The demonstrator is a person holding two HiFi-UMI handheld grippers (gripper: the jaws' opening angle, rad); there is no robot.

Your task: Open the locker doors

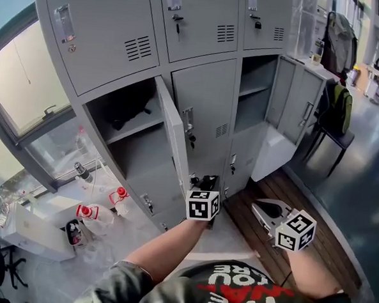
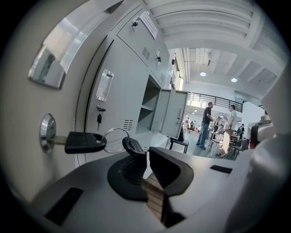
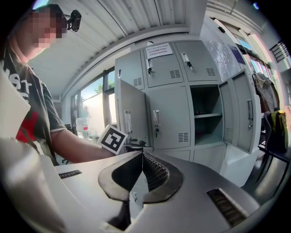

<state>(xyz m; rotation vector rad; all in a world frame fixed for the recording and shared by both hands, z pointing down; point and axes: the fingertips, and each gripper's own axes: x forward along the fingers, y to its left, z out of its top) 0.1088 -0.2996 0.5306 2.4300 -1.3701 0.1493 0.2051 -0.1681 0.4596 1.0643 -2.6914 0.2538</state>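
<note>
Where the lockers stand: at 12 o'clock in the head view, the grey lockers [image 1: 108, 21] fill the upper half, with the top row closed.
bottles [image 1: 85, 212]: at 8 o'clock, red-capped, low beside the lockers' left end.
left open door [image 1: 175, 131]: middle row, swung out toward the person, seen nearly edge-on; a shelf shows in its compartment.
left gripper [image 1: 206, 181]: at 6 o'clock, close against the lower outer face of that door.
key [image 2: 84, 142]: in the left gripper view at 9 o'clock, standing in the round lock [image 2: 47, 132] of the near door face; a ring [image 2: 114, 136] links it to a second key [image 2: 133, 146].
left fingers [image 2: 132, 170]: drawn almost together with only a slim gap, nipping the second key's black head at their tips.
centre door [image 1: 205, 107]: middle row, closed, with its own key in the lock.
right gripper [image 1: 262, 211]: at 5 o'clock, well apart from the lockers, above the wooden floor [image 1: 271, 184].
right fingers [image 3: 157, 170]: clenched pad to pad, nothing between them.
right open door [image 1: 298, 100]: at 1 o'clock, swung wide, showing a compartment with one shelf.
chair [image 1: 334, 140]: at 3 o'clock, dark, with a green backpack [image 1: 341, 107] on it, just beside the right open door.
</note>
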